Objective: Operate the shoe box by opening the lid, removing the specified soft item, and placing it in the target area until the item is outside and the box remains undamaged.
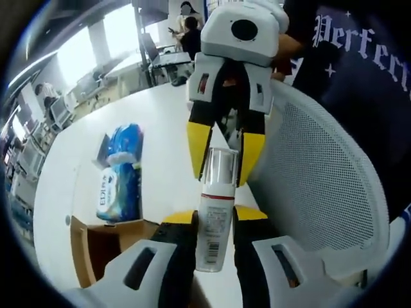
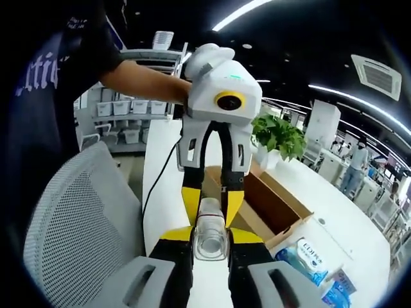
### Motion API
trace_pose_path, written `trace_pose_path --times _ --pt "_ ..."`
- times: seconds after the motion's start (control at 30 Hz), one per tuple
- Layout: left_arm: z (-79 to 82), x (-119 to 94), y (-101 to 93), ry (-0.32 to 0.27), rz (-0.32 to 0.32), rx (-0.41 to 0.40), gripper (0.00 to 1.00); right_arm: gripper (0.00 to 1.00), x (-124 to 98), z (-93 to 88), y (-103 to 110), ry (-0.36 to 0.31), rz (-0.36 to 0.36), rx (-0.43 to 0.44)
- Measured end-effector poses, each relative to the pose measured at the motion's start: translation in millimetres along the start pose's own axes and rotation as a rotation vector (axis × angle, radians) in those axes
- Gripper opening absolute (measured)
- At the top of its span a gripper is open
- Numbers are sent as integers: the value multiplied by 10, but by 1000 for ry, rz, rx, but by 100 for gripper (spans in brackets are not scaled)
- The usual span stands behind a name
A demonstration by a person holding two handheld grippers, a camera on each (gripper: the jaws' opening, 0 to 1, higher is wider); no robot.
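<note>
Gripped at both ends above a white surface (image 1: 154, 122): a white bottle (image 1: 214, 224) with a clear cap, its body clenched between the yellow-tipped jaws of the left tool (image 1: 214, 221), its cap pinched from the opposite side by the right tool (image 1: 223, 168). Seen end-on in the right gripper view, with the cap toward the lens, and held well clear of the surface. Lying open behind, on the surface, a brown cardboard shoe box (image 1: 96, 244). Resting just beside the box and outside it, a blue soft pack (image 1: 122, 173) with printed wrapping. Standing close by on the near side of the surface, a white mesh chair back (image 1: 321, 179). Wrapped around the body of the left tool in the right gripper view, a person's hand (image 2: 154, 83), with a dark printed sleeve above it. Beyond the box in that view, a leafy green plant (image 2: 279, 135).
</note>
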State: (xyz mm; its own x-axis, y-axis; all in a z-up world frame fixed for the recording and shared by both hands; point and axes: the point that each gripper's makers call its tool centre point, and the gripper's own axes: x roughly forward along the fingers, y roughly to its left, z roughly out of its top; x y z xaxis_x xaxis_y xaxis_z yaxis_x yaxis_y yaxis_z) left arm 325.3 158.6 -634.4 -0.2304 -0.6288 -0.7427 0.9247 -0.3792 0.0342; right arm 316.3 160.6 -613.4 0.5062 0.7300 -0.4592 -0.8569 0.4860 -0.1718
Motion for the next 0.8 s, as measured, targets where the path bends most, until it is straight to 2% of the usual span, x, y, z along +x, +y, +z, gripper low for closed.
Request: trace_pose_path --times 0.43,0.8 --pt "39 36 17 -23 -3 -20 23 14 -30 -16 -17 21 8 -2" --pt "23 6 49 -36 21 -19 34 14 -37 -48 -16 41 11 -10"
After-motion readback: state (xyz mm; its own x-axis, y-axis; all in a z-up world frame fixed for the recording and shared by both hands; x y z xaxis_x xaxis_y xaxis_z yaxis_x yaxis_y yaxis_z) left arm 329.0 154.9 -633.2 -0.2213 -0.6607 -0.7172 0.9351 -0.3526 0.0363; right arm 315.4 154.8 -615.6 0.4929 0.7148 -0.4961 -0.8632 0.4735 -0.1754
